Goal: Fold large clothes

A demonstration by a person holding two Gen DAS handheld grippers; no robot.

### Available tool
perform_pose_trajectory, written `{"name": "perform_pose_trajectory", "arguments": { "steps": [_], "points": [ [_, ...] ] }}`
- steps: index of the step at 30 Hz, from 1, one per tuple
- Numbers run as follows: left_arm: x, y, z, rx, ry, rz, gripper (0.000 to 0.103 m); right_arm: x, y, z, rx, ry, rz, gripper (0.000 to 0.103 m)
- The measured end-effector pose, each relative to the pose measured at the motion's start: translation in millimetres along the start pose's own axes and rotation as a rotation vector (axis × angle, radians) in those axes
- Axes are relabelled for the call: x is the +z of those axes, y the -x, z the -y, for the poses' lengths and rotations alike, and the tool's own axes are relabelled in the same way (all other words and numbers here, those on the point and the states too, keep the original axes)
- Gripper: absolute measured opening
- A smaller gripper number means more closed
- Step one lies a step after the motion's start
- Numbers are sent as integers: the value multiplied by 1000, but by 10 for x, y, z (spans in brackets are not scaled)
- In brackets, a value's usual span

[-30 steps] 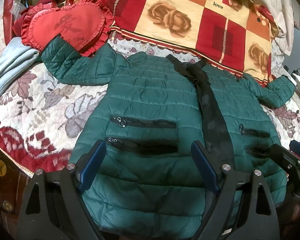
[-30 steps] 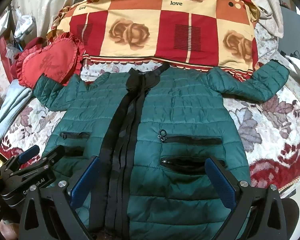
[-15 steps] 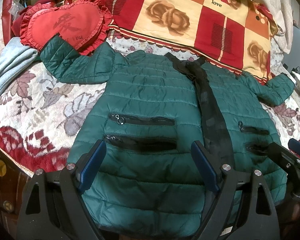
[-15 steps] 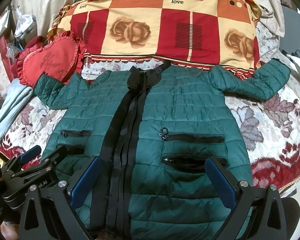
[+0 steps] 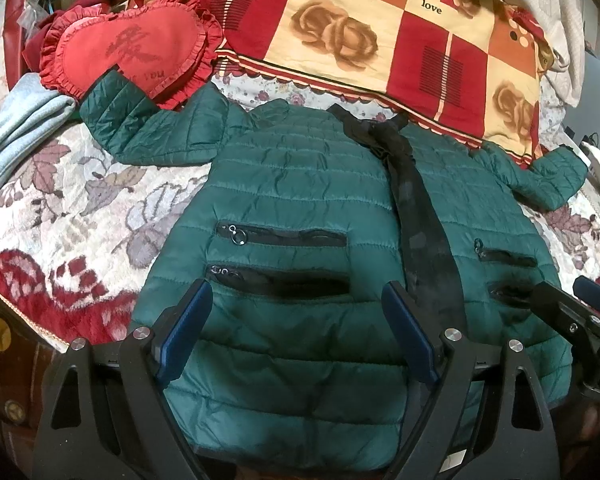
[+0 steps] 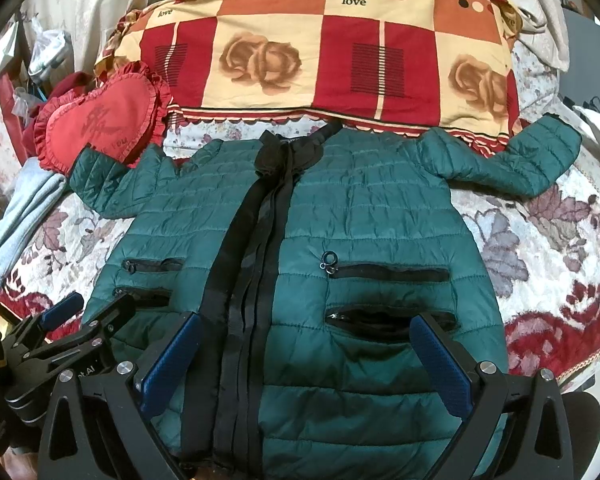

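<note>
A dark green quilted jacket (image 5: 300,184) (image 6: 364,216) lies flat and face up on the bed, both sleeves spread outward, with a black zipper placket (image 6: 256,260) down its middle and zipped pockets on each side. My left gripper (image 5: 296,300) hovers open over the jacket's left lower panel, near its hem, with nothing between its fingers. My right gripper (image 6: 306,332) hovers open over the right lower panel, also holding nothing. Each gripper shows at the edge of the other's view: the right gripper (image 5: 580,312) and the left gripper (image 6: 84,316).
A red heart-shaped cushion (image 5: 132,52) touches the left sleeve's cuff. A red and cream checked quilt (image 6: 340,52) lies folded behind the collar. Light blue fabric (image 5: 16,128) is bunched at the left. The floral bedspread (image 6: 540,248) ends at the near bed edge.
Both grippers have drifted slightly, so the jacket sits a little lower in each view. The jacket itself has not moved, and both grippers stay open.
</note>
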State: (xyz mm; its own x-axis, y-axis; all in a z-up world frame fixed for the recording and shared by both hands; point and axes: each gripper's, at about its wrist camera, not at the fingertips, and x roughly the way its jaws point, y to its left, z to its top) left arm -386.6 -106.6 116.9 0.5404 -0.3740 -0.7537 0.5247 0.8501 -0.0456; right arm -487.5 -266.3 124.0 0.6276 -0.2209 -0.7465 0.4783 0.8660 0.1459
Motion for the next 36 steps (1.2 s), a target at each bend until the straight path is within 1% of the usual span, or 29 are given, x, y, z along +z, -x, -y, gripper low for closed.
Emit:
{"name": "perform_pose_trajectory", "arguments": {
  "steps": [8,14,26,36],
  "points": [
    [-6,3,-11,-2,-1,1,87,-11,-6,-4,1,-5,-10,103],
    [-11,2,-15,-2,-2,-1,87,-22,-33,-20,-10,-1,-41,103],
    [-31,-26,5,-3,3,-9,87,-38,-82,2,-17,8,-38,103],
    [-41,-24,-6,-3,-1,-9,87,-23,-120,7,-18,6,-71,103]
  ]
}}
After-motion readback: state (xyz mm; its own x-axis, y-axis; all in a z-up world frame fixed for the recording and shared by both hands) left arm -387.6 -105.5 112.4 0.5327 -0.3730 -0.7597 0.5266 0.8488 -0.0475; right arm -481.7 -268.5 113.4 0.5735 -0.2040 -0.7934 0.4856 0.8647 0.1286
